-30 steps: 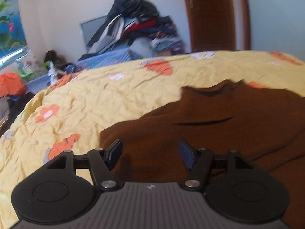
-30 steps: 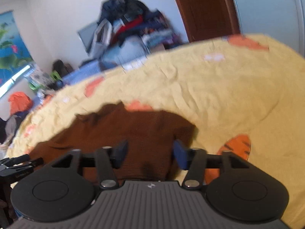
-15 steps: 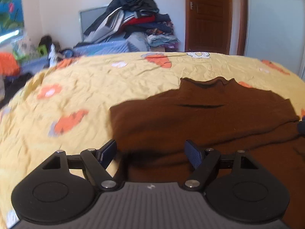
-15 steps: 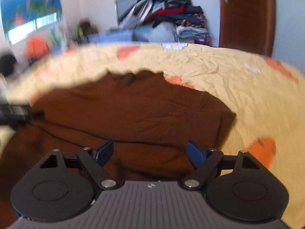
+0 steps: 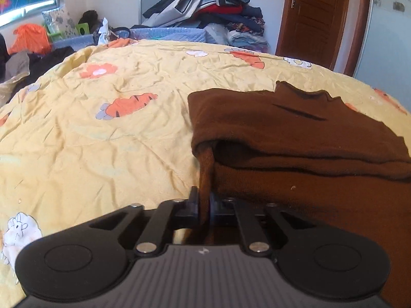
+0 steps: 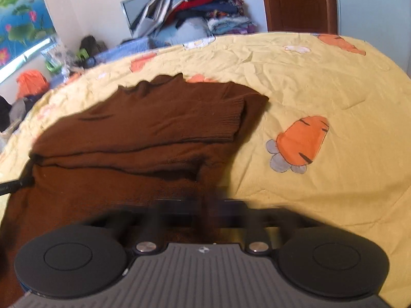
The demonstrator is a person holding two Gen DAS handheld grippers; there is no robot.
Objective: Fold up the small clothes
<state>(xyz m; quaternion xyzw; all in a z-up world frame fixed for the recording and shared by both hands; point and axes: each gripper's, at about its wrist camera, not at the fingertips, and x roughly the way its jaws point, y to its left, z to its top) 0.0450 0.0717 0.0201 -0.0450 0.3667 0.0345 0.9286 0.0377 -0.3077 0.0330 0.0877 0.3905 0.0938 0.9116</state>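
A brown sweater (image 5: 295, 128) lies on the yellow carrot-print bedsheet (image 5: 102, 141), its sleeves folded over the body and its collar at the far side. My left gripper (image 5: 204, 205) is closing its jaws at the sweater's left edge, and the pads pinch a raised fold of fabric. In the right wrist view the sweater (image 6: 154, 123) fills the left half. My right gripper (image 6: 205, 205), blurred, is closing its jaws on the sweater's near right edge, with dark fabric between them. The left gripper's tip (image 6: 15, 184) shows at the sweater's far left.
A tall pile of clothes (image 5: 205, 2) stands beyond the bed's far edge, next to a brown door (image 5: 313, 18). An orange bag (image 5: 28, 38) and dark clothes lie left of the bed. Bare sheet (image 6: 334, 77) stretches to the right of the sweater.
Both grippers went from wide open to closed on the sweater's near edges. The left one shifted to the sweater's left edge, the right one to its right edge, and both sank closer.
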